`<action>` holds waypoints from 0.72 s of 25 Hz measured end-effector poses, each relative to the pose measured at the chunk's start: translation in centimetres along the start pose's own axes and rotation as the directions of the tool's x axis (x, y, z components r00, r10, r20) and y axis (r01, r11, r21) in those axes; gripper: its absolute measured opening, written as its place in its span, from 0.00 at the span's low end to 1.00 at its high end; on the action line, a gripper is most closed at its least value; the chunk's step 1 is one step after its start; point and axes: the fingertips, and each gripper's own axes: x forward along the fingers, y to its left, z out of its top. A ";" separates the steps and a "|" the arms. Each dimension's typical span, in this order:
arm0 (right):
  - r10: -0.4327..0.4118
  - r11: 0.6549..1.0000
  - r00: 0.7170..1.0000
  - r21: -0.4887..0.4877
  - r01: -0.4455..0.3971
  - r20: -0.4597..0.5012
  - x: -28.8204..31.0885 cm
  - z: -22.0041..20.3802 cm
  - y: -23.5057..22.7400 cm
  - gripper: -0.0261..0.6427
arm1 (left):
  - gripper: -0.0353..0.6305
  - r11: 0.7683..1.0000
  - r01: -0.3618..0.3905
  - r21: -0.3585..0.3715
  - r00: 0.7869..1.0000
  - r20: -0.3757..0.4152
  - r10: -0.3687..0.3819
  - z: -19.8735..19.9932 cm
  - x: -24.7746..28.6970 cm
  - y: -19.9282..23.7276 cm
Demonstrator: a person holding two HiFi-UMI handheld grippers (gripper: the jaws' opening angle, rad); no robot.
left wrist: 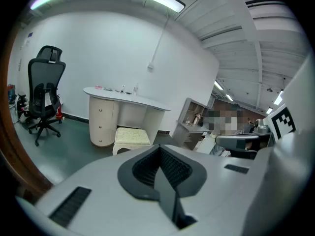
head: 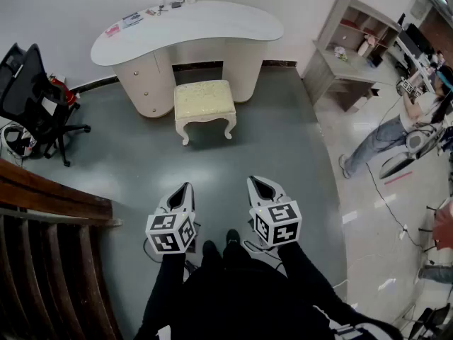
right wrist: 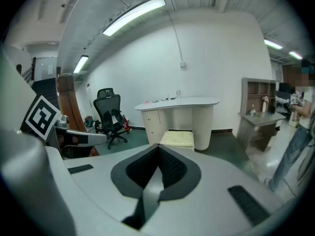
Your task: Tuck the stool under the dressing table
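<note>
The cream dressing table [head: 187, 23] stands against the far wall, with small items on its top. The padded cream stool [head: 204, 101] stands on the grey-green floor just in front of the table's knee gap, mostly outside it. My left gripper [head: 187, 187] and right gripper [head: 256, 181] are held side by side well short of the stool, both pointing at it, shut and holding nothing. The left gripper view shows the stool [left wrist: 132, 135] and table [left wrist: 125, 96] beyond the closed jaws. The right gripper view shows the same stool [right wrist: 178, 138] and table [right wrist: 179, 103].
A black office chair [head: 32, 94] stands at the left. A wooden stair rail [head: 49, 211] runs along my near left. At the right are a shelf desk [head: 354, 55], a standing person [head: 396, 129] and cables on the tiled floor.
</note>
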 end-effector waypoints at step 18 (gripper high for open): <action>-0.040 0.999 0.999 -0.022 0.039 -0.032 1.0 -0.4 -3.3 0.05 | 0.06 0.999 -0.035 -0.012 0.998 -0.048 0.035 -0.6 2.1 -0.2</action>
